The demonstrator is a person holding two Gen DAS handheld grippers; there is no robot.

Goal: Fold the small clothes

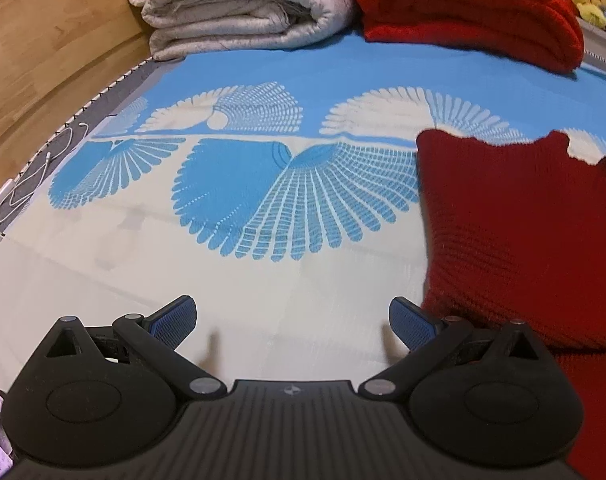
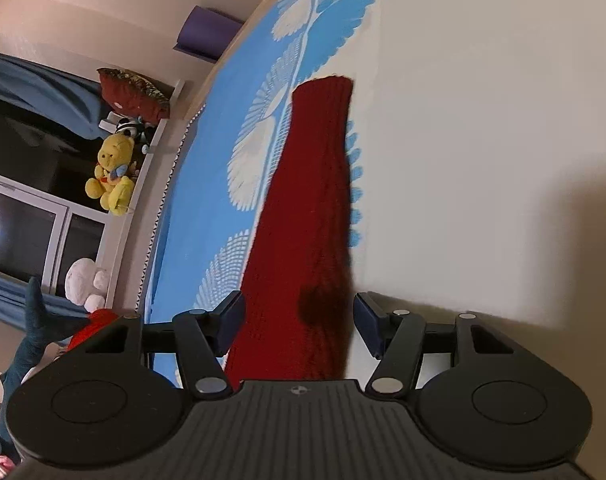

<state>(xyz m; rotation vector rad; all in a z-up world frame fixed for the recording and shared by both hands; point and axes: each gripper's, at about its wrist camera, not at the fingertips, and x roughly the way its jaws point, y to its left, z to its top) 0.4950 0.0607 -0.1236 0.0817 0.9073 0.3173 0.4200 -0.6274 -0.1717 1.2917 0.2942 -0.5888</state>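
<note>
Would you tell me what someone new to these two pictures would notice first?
The dark red knitted garment stands out first, lying on the blue and cream patterned bedspread at the right of the left wrist view. In the right wrist view it runs between the fingers of the right gripper, whose pads do not press on it. At the far edge sit a folded cream quilt and a bright red blanket.

No readable text, label, brand or number anywhere. Only a small round cross-mark emblem on each gripper body, left (image 1: 293, 391) and right (image 2: 299, 391), without letters.
</note>
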